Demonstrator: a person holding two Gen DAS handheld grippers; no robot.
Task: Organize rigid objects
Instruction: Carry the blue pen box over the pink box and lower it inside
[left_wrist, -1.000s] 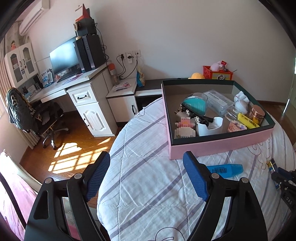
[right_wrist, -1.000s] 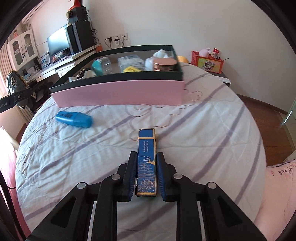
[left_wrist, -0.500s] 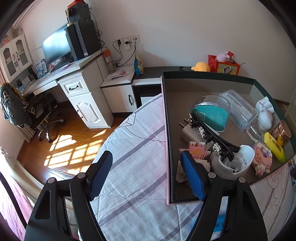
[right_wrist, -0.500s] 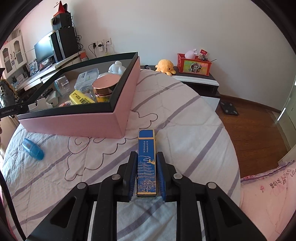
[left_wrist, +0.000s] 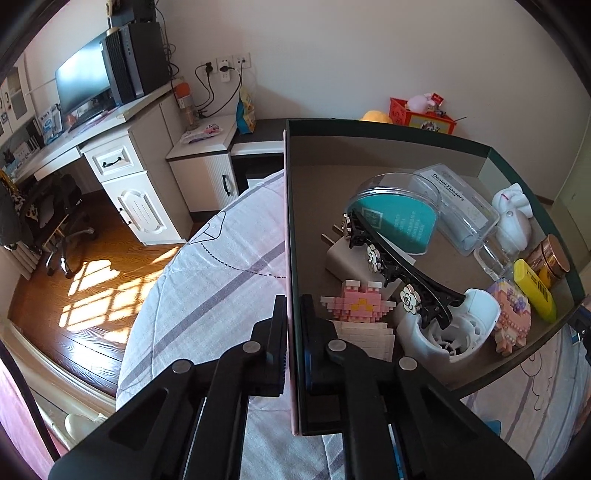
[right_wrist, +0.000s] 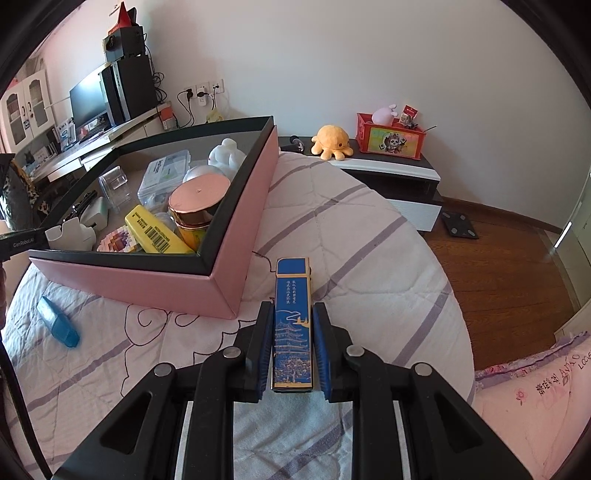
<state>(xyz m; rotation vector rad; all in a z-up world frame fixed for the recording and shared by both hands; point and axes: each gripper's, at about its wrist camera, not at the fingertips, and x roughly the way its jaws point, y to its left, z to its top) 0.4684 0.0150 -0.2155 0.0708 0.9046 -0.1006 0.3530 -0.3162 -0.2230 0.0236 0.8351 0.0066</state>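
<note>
To my left a white desk carried a dark monitor and a black computer tower. An office chair stood before it on the wooden floor. An orange plush octopus sat beside a red box.

A matt pink outer face and a dark matt lining are shown by the box, apparently of card. Quilted, stitched cloth is seen on the bedspread. A glossy printed finish is borne by the blue slim box. A polished copper-coloured sheen is seen on the jar lid. Clear hard plastic forms the floss case, glossy black plastic the hair clip. Varnished wood covers the floor.
</note>
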